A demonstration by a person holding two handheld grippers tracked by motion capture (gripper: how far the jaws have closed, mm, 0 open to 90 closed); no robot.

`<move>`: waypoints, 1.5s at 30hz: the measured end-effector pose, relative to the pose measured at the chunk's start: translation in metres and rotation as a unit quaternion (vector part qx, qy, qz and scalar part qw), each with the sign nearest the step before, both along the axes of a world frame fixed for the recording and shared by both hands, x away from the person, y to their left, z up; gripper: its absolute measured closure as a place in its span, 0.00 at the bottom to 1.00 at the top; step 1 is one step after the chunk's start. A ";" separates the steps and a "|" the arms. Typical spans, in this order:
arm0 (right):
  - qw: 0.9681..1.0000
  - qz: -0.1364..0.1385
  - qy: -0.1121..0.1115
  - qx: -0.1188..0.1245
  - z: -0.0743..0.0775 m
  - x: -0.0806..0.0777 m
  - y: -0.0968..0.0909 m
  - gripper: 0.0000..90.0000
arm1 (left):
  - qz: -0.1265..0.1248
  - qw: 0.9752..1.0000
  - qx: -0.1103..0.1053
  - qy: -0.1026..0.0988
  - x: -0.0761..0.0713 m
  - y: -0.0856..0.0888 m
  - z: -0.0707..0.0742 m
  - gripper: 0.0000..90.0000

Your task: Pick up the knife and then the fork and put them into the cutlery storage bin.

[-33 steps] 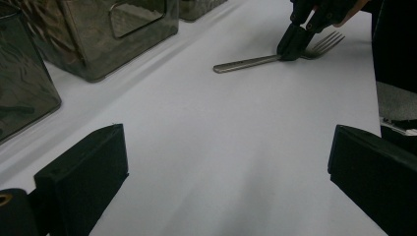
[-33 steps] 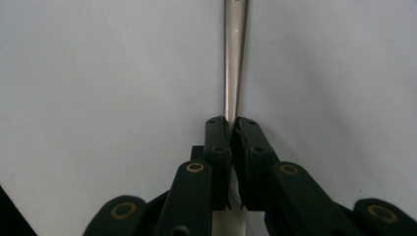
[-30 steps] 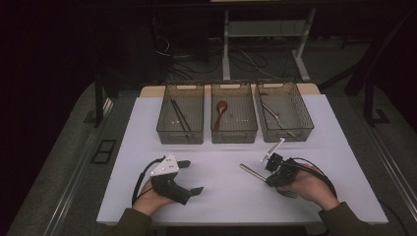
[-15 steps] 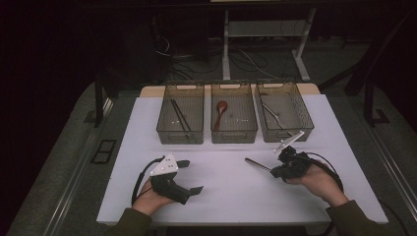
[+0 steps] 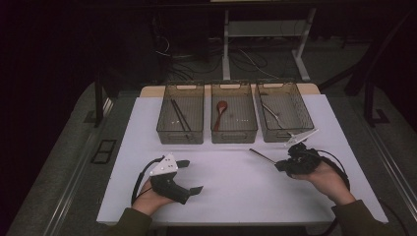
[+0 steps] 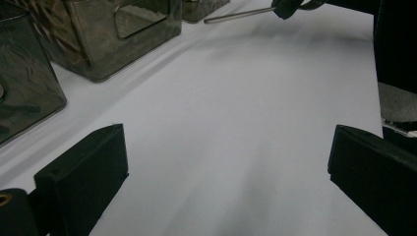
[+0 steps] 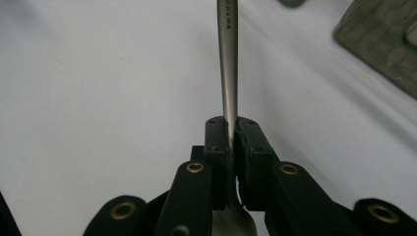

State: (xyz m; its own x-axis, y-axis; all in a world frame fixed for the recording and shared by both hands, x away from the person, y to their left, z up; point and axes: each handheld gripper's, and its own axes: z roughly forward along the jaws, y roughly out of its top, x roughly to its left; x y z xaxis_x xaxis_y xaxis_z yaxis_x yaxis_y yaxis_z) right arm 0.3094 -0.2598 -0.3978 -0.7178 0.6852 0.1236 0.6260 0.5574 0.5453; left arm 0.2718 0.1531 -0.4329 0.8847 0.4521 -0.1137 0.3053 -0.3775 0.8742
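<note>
Right gripper [image 5: 280, 165] sat at about 4 o'clock on the white desk [image 5: 231, 196], held in the person's right hand [image 5: 327, 179]. Its jaws were clamped on a metal utensil [image 7: 227, 73]; in the right gripper view the slim steel handle ran straight out from between the pads toward 12 o'clock, with a wider part of the utensil showing behind the jaws, though whether spoon or fork I could not tell. In the high view the handle [image 5: 260, 156] pointed from the gripper toward 10 o'clock, above the desk surface and just short of the trays.

Left gripper [image 5: 194, 177] lay at about 7 o'clock on the desk in the left hand [image 5: 147, 196], jaws spread wide with nothing between them; the left gripper view showed bare white surface between the two black pads.

Three smoked see-through trays stood side by side at 12 o'clock. Left tray [image 5: 164, 129] held dark chopsticks [image 5: 179, 115]. Middle tray [image 5: 234, 135] held a red-brown spoon [image 5: 221, 109]. Right tray [image 5: 302, 115] held a silver utensil [image 5: 271, 113]. The right gripper was near the front corner of the right tray, not touching it. The left gripper was well apart from all three trays
</note>
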 end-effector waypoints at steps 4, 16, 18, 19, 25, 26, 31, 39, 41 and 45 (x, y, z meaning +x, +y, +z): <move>1.000 -0.003 -0.014 0.024 0.006 -0.001 -0.007 0.92 | 0.000 1.000 0.000 0.000 0.000 0.000 0.000 0.01; 0.996 -0.025 -0.066 0.053 0.025 -0.001 -0.029 0.92 | 0.001 1.000 -0.001 0.000 0.001 0.000 0.000 0.01; 0.995 -0.031 -0.071 0.058 0.028 -0.001 -0.033 0.92 | 0.001 1.000 -0.001 0.000 0.001 0.000 0.000 0.01; 0.995 -0.035 -0.075 0.059 0.030 0.000 -0.035 0.92 | 0.001 1.000 -0.002 0.001 0.001 0.000 0.000 0.01; 0.992 -0.056 -0.087 0.067 0.039 0.006 -0.047 0.92 | -0.001 1.000 -0.002 -0.001 0.001 0.000 0.000 0.01; 0.992 -0.059 -0.090 0.066 0.040 0.008 -0.049 0.92 | -0.001 1.000 -0.001 -0.001 0.001 -0.001 0.000 0.01; 0.990 -0.076 -0.097 0.064 0.043 0.017 -0.055 0.92 | -0.001 1.000 -0.001 -0.001 0.002 -0.001 0.000 0.01; 0.988 -0.096 -0.106 0.064 0.047 0.033 -0.060 0.92 | -0.001 1.000 -0.001 0.002 0.001 -0.002 -0.001 0.01; 0.987 -0.101 -0.109 0.060 0.048 0.039 -0.060 0.92 | -0.001 1.000 -0.001 0.001 0.001 -0.002 -0.001 0.01; 0.987 -0.109 -0.110 0.051 0.051 0.050 -0.060 0.92 | -0.001 1.000 -0.001 0.001 0.001 -0.002 0.000 0.01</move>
